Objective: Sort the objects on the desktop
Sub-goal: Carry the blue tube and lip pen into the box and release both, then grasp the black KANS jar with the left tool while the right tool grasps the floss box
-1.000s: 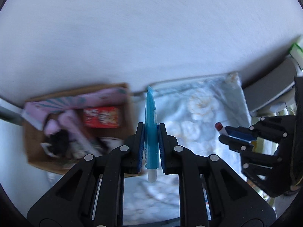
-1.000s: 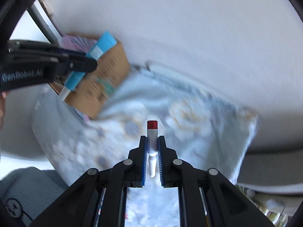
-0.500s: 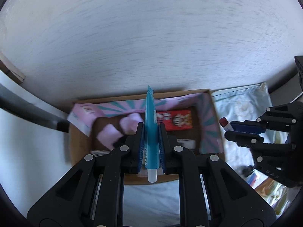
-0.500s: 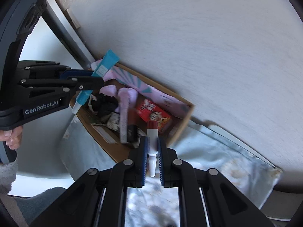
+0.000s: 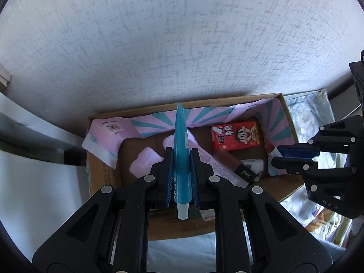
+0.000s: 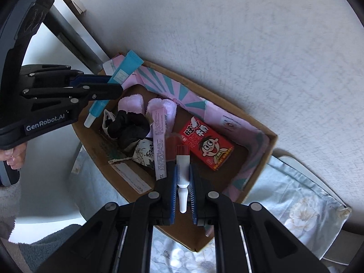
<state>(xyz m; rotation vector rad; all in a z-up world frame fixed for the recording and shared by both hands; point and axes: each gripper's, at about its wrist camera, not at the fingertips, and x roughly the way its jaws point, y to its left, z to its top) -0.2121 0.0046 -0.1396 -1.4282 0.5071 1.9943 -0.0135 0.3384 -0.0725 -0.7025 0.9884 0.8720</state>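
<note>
Got a teal tube [image 5: 180,159] pinched in my left jaws, white cap toward me, flat crimped end pointing away. My right jaws hold a small white tube [image 6: 183,175] with a red end. Both hang over the cardboard box [image 6: 261,152].

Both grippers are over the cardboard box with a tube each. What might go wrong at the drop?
The blue tube in the left gripper sits over the box's near edge and may fall outside. The right gripper's red-capped tube hangs above a crowded floor; it could bounce off the red carton.
</note>
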